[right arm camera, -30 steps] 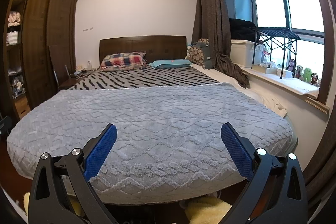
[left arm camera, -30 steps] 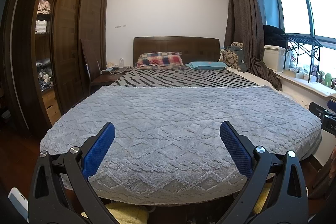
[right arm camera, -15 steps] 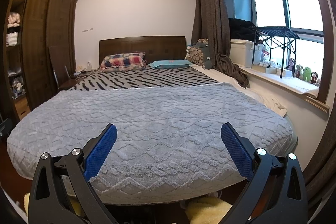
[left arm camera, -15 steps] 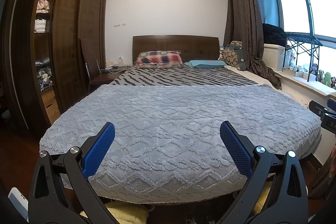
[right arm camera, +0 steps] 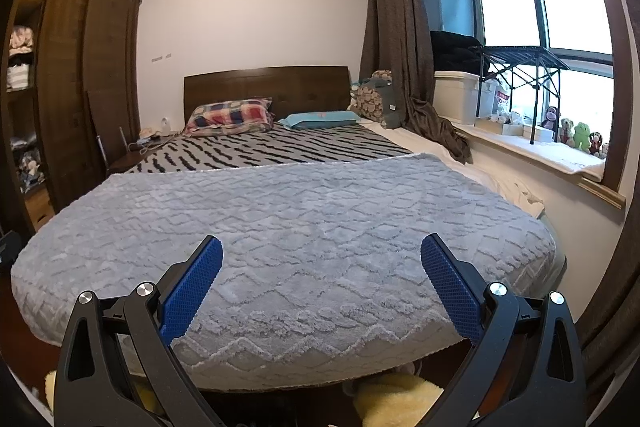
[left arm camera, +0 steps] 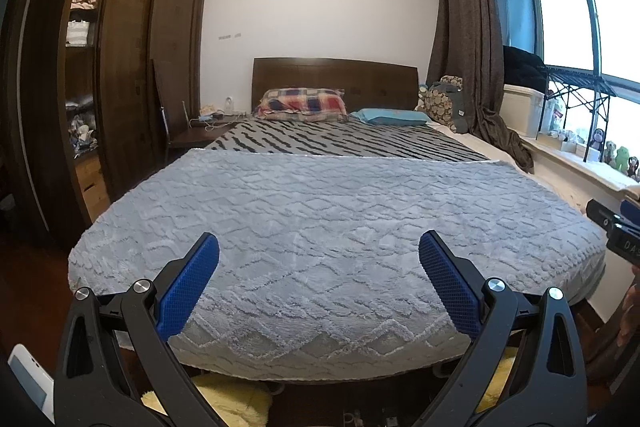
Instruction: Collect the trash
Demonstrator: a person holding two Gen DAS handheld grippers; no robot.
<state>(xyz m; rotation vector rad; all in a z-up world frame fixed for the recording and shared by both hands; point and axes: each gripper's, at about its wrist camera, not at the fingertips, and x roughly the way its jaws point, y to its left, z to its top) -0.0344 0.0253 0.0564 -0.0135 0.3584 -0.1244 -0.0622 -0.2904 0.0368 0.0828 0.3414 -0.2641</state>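
Left claw (left arm camera: 319,259) and right claw (right arm camera: 321,263) both gaped wide, holding nothing, at the foot of the bed (left arm camera: 320,227).

No trash could be made out on the grey blanket (right arm camera: 288,227). A white storage box (right arm camera: 458,95) sat on the windowsill (right arm camera: 560,155); its contents were hidden. The wardrobe (left arm camera: 84,67) shelves held folded clothes.

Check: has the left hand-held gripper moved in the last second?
Yes, slightly: the headboard sits higher in its view, so the left hand-held gripper has tipped downward or sunk a little.
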